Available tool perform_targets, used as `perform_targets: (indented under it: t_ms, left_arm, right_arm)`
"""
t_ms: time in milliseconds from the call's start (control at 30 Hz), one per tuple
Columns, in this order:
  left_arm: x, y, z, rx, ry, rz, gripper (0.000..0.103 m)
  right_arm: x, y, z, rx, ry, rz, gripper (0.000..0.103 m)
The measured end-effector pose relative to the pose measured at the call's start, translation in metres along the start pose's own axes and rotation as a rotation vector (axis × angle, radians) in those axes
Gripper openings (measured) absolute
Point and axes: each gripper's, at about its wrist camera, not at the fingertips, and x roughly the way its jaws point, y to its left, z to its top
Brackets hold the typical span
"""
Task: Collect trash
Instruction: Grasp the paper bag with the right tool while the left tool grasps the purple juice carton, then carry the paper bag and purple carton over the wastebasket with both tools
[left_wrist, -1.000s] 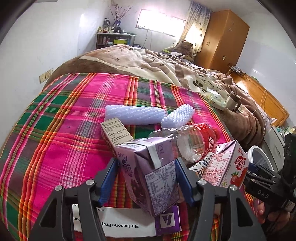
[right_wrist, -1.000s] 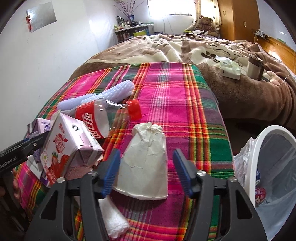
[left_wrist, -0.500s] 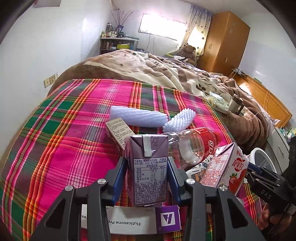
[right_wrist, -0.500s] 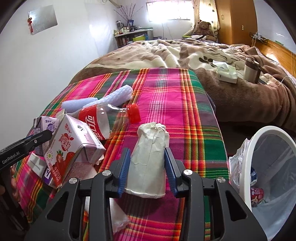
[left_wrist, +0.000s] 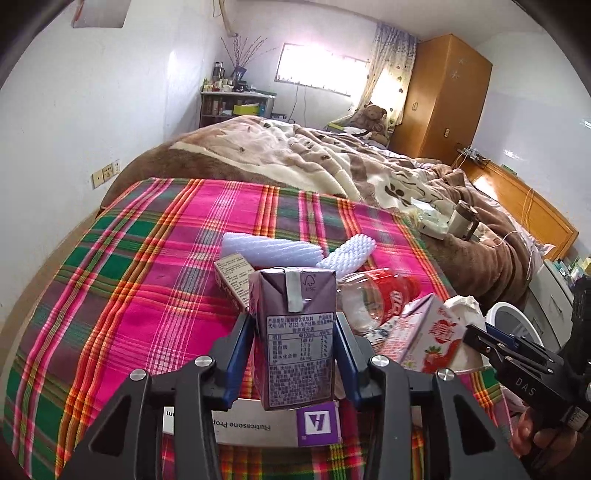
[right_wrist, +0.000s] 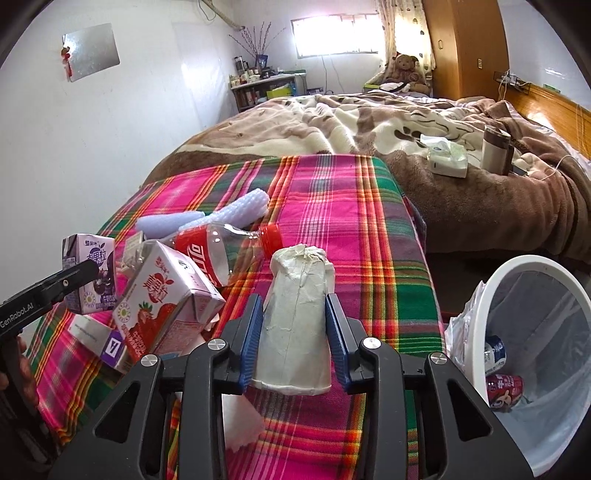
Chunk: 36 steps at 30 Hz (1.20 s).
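My left gripper (left_wrist: 295, 354) is shut on a purple drink carton (left_wrist: 295, 332) and holds it upright above the plaid blanket (left_wrist: 147, 295). The carton also shows in the right wrist view (right_wrist: 92, 273). My right gripper (right_wrist: 294, 339) is shut on a crumpled white paper cup (right_wrist: 295, 325), lifted off the blanket. A white trash bin (right_wrist: 524, 332) lined with a clear bag stands low at the right, with cans inside. A strawberry milk carton (right_wrist: 162, 306), a clear cola bottle (right_wrist: 214, 251), foam sleeves (left_wrist: 269, 249) and a flat medicine box (left_wrist: 258, 428) lie on the blanket.
A small brown box (left_wrist: 232, 277) lies by the foam. A brown and cream duvet (right_wrist: 369, 122) covers the bed beyond, with a tissue pack (right_wrist: 445, 158) and a thermos (right_wrist: 495, 147) on it. A white tissue (right_wrist: 240, 417) lies under my right gripper. A wooden wardrobe (left_wrist: 443, 96) stands far right.
Both grippers closed from open: the left on the purple carton, the right on the paper cup. Both then rose with their objects off the blanket.
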Motion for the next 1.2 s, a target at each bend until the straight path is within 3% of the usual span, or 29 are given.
perform_targets:
  t_ms: [600, 1200]
  left_arm:
    - [-0.055, -0.052, 0.002, 0.083, -0.105, -0.076, 0.043]
    - [-0.084, -0.135, -0.010, 0.216, -0.152, -0.201, 0.043]
  right_arm:
    - [-0.052, -0.015, 0.004, 0.018, -0.122, -0.012, 0.035]
    - [-0.104, -0.056, -0.007, 0.083, -0.224, -0.090, 0.035]
